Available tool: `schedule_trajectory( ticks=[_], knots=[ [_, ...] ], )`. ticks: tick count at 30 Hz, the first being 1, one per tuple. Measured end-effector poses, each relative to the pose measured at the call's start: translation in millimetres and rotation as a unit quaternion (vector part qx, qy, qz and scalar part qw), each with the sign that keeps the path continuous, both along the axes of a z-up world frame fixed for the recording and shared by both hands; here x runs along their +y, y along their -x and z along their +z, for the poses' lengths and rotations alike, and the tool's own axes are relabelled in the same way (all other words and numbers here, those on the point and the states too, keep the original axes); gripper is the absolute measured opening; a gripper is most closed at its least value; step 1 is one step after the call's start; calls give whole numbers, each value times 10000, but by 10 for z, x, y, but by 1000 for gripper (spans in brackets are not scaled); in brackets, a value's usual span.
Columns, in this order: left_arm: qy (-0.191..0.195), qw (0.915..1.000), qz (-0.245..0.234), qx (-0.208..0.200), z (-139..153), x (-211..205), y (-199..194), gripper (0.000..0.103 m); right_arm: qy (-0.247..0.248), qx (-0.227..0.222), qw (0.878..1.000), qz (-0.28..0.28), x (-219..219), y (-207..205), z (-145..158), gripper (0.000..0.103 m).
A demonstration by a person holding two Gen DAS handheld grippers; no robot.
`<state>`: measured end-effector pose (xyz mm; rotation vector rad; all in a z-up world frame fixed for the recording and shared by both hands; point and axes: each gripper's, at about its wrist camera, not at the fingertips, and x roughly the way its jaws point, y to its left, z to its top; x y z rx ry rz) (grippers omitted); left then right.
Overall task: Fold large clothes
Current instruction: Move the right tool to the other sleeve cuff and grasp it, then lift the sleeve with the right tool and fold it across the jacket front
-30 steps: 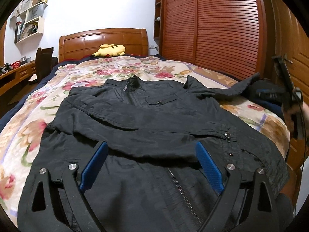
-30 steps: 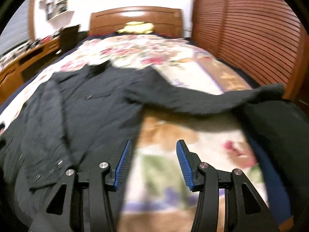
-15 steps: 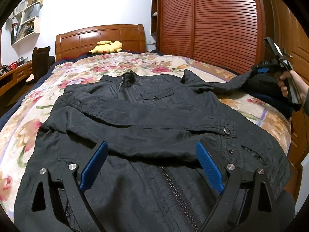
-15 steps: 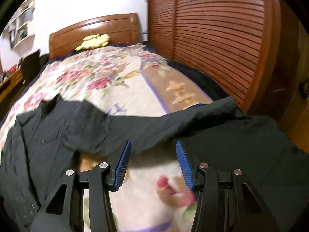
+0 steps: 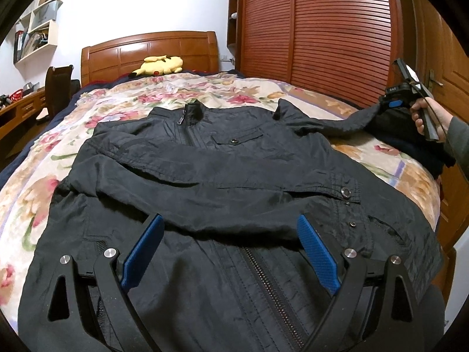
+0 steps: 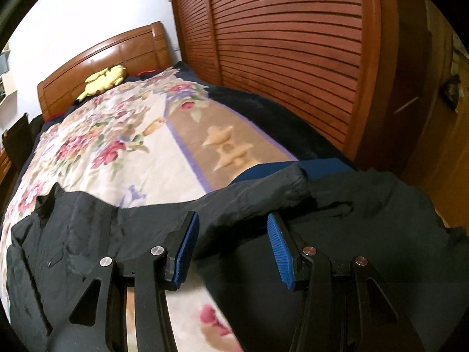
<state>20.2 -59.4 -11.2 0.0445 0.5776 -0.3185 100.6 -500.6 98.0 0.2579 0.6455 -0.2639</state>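
Now right gripper (image 6: 231, 242) farther right, above jacket (image 5: 222, 182) sleeve (image 6: 249, 202) end.

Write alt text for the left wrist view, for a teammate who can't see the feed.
A black jacket lies front-up on a floral bedspread, one sleeve folded across its chest, the other stretched toward the right hand-held gripper at the far right edge. The left hand-held gripper hovers open above the jacket's lower front. A yellow plush toy sits by the wooden headboard.
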Motion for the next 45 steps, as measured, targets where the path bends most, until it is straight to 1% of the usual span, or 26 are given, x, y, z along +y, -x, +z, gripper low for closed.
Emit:
schedule_trajectory(
  ticks=[2,4,5,7,10,13,16,20,22,25,30,33,35,41,44,45],
  knots=[
    [17,10000,-10,8,-1,3,-1,92,81,49,9999,-58,10,-56,-27,50],
    [3,10000,-16,13,-3,0,-4,92,170,84,9998,-98,44,-95,-39,39],
    [2,10000,-14,18,-4,2,-6,92,227,90,9996,-109,65,-120,-42,37],
    [1,10000,-21,40,-15,6,-9,92,425,106,9990,-78,122,-160,-26,27],
    [24,10000,-18,59,-18,15,-9,92,801,15,9968,22,265,-169,39,17],
    [26,10000,-19,56,-20,15,-6,92,1059,-306,9938,152,457,-90,151,13],
    [25,10000,-17,51,-17,20,-6,92,1253,-576,9899,340,690,14,282,12],
    [52,10000,2,40,-11,32,-7,92,1411,-789,9834,824,1101,187,422,10],
    [69,10000,7,32,-4,43,-4,92,1579,-804,9777,1131,1356,274,459,9],
    [72,10000,24,2,2,52,11,92,1857,-874,9648,1641,1802,445,499,8],
    [17,10000,63,-67,19,73,57,92,1933,-1077,9463,2356,2358,774,573,8],
    [10,9999,79,-106,35,110,87,92,2025,-1182,9321,2761,2670,982,599,8],
    [16,9998,109,-141,53,155,111,92,2056,-1236,9243,2968,2831,1124,603,8],
    [78,9994,272,-199,93,367,162,92,1991,-1372,9022,3572,3134,1480,577,8],
    [126,9990,367,-206,104,481,172,92,1951,-1367,8917,3848,3205,1642,502,8],
    [140,9989,392,-210,108,521,177,92,1926,-1351,8895,3918,3164,1657,457,8]
  ],
)
